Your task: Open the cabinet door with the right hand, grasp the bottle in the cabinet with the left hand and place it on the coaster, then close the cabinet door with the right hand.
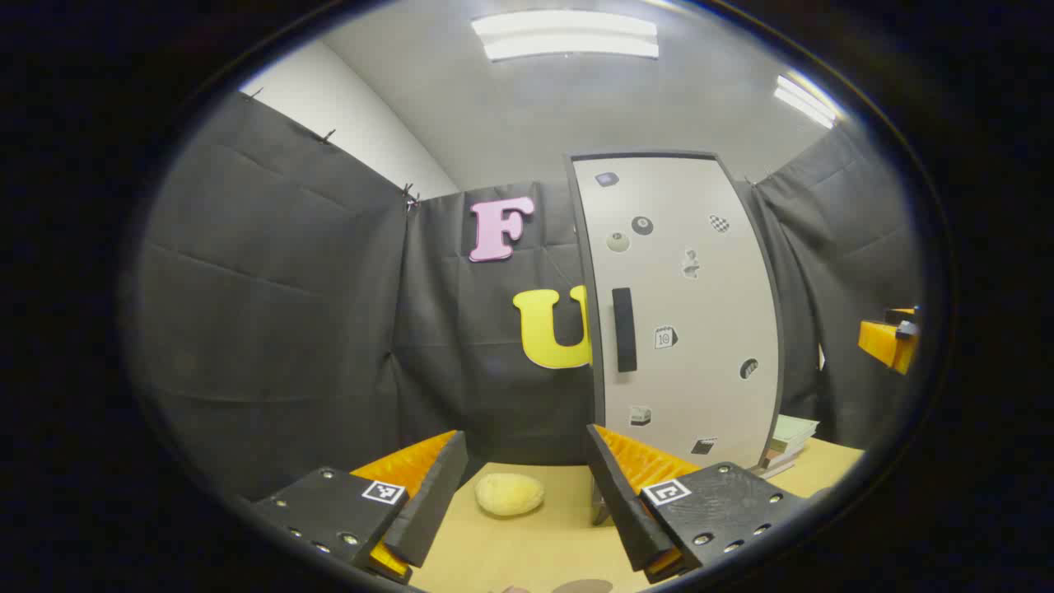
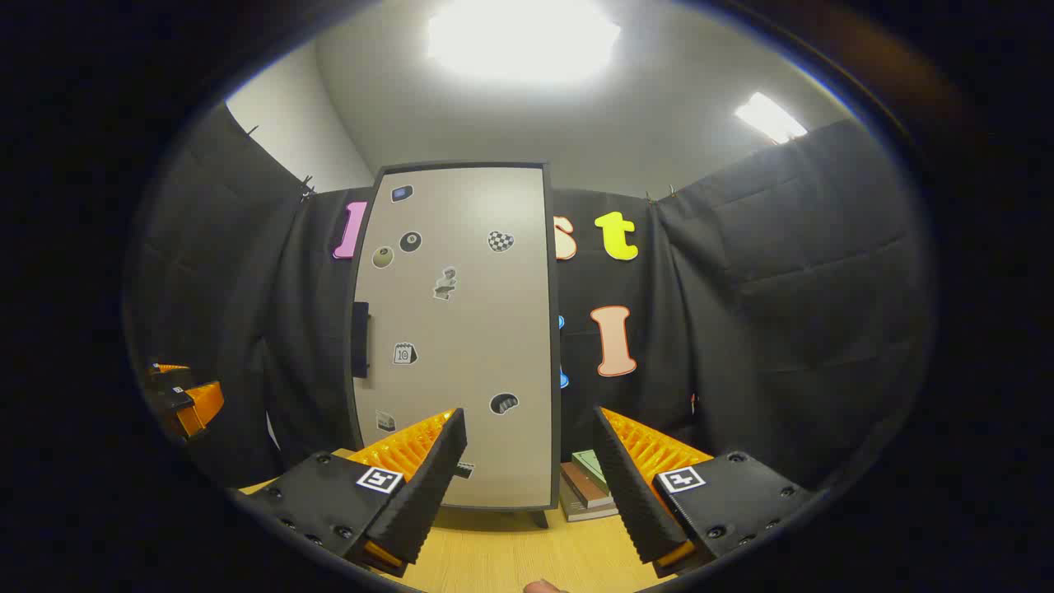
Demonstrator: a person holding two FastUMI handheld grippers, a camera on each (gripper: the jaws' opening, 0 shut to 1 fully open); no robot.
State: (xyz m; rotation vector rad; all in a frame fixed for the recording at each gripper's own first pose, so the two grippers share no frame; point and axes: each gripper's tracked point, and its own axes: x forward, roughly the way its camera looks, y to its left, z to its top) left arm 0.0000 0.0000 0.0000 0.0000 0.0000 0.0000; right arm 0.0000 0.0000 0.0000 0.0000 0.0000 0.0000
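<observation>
A tall pale grey cabinet (image 1: 683,313) stands on the wooden table with its door shut; several stickers dot the door. Its black handle (image 1: 624,329) runs upright along the door's left edge. In the right gripper view the same cabinet (image 2: 461,329) faces me, handle (image 2: 360,339) at its left side. My left gripper (image 1: 527,482) is open, low over the table, short of the cabinet and left of it. My right gripper (image 2: 527,469) is open in front of the door's lower part, apart from it. The other gripper (image 1: 889,339) peeks in at the right edge. The bottle is hidden.
A yellowish potato-like object (image 1: 509,494) lies on the table (image 1: 527,552) between my left fingers, farther off. A small stack of books (image 2: 589,487) lies right of the cabinet, also seen as books (image 1: 786,445). Black cloth walls close in all sides.
</observation>
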